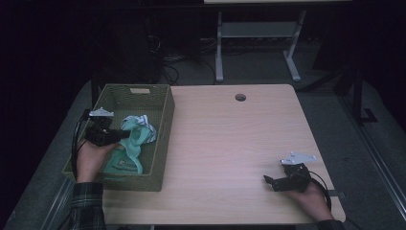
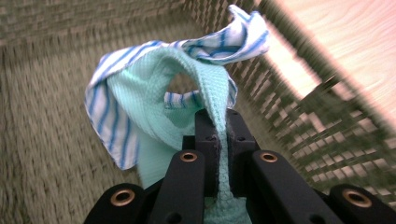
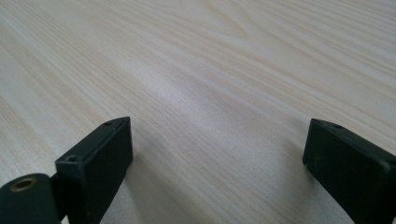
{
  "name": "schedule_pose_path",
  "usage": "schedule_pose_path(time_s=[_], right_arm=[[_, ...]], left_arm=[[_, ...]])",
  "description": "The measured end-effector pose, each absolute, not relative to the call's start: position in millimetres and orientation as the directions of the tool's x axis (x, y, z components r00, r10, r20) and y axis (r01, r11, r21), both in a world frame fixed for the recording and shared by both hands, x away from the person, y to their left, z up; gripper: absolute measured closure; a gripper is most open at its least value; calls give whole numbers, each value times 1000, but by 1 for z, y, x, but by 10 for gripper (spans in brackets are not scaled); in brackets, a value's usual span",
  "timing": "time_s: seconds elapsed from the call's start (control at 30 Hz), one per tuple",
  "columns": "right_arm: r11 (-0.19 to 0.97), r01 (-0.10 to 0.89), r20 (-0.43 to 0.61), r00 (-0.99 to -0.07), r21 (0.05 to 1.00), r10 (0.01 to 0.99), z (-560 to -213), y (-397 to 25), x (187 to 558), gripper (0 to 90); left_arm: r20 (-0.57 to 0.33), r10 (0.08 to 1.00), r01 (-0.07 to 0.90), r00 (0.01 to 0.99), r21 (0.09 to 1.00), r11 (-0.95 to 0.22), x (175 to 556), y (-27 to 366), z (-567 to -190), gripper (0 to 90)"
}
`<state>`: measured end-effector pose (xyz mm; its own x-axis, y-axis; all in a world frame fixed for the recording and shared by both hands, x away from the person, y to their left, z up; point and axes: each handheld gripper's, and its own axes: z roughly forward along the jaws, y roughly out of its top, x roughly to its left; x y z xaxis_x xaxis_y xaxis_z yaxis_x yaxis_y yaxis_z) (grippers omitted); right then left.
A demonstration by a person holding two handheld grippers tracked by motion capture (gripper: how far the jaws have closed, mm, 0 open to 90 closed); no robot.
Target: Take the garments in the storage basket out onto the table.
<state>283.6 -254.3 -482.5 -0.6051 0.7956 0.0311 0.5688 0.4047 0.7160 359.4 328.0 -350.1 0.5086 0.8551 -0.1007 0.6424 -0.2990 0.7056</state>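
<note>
While the left gripper (image 2: 218,140) pinches a cloth (image 2: 154,88) inside the basket (image 1: 163,120), the right gripper (image 3: 217,154) rests open — on the pale table (image 1: 230,139).

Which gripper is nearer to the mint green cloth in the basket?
Left. The left gripper is shut on the mint green cloth inside the basket. The right gripper rests open on the table, far from it.
</note>
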Motion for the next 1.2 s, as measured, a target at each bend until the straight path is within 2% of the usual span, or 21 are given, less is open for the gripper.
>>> schedule_pose_path(time_s=[0.2, 0.77, 1.2], right_arm=[[404, 570, 31, -604, 716, 797, -483, -254, 284, 78], [402, 573, 35, -602, 714, 797, -482, -254, 283, 78], [401, 574, 36, -602, 714, 798, -482, -254, 283, 78]], left_arm=[[-131, 835, 593, 535, 763, -260, 353, 324, -329, 859], [-167, 792, 550, 587, 800, -239, 353, 317, -287, 859], [-142, 767, 503, 626, 824, -258, 349, 302, -258, 859]])
